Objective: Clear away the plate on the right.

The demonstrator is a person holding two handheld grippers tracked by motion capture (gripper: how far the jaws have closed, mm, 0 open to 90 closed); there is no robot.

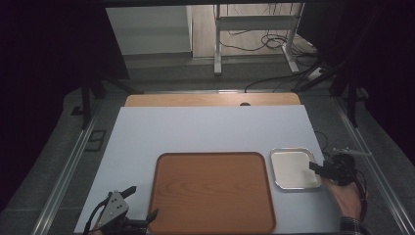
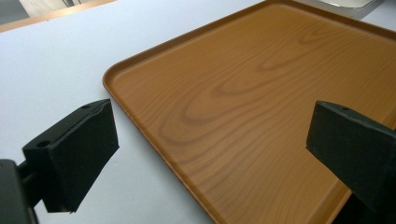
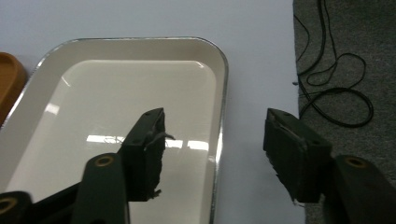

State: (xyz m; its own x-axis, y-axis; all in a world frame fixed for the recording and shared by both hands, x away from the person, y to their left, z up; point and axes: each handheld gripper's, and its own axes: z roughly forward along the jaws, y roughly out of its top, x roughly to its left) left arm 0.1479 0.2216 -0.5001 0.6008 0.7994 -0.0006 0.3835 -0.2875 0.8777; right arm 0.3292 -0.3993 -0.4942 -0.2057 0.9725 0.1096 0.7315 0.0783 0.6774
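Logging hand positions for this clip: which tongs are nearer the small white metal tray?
Right. The right tongs straddle the white tray's right rim; the left tongs sit at the wooden tray's near-left corner.

The high view looked forward and down from the person's side, taking in the whole white table [image 1: 205, 132] and the floor beyond. The left gripper view sat low and close at the near-left corner of the wooden tray [image 2: 261, 102], facing across it, while the right gripper view looked steeply down over the right rim of the small white metal tray [image 3: 140, 93]. Both trays also appeared in the high view, side by side.
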